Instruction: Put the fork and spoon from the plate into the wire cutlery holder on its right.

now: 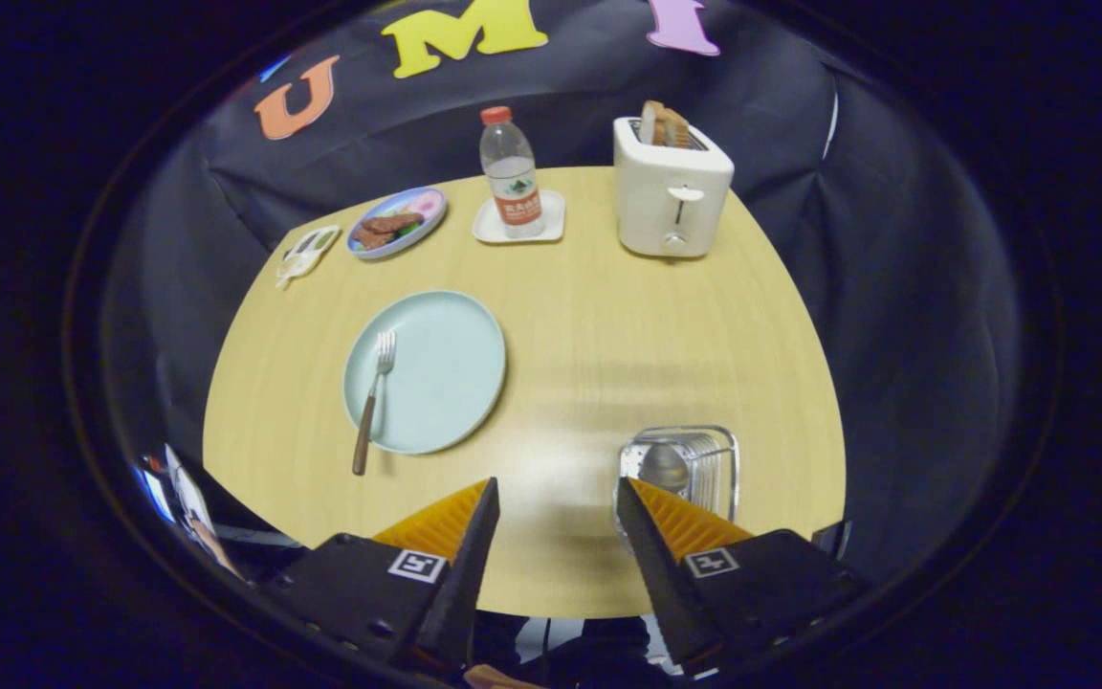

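Observation:
A pale green plate (446, 368) lies on the round wooden table (608, 325), ahead and left of my fingers. A fork (373, 400) with a brown handle rests on the plate's left side, its handle sticking out over the rim toward me. The wire cutlery holder (690, 464) stands right of the plate, just beyond my right finger, and a spoon bowl (664, 467) shows inside it. My gripper (556, 493) hovers above the table's near edge, open, with nothing between its fingers.
At the table's far side stand a white toaster (671, 191) with bread in it, a water bottle (511, 172) on a white coaster, a blue plate of food (398, 222) and a small white item (305, 255) at the left edge.

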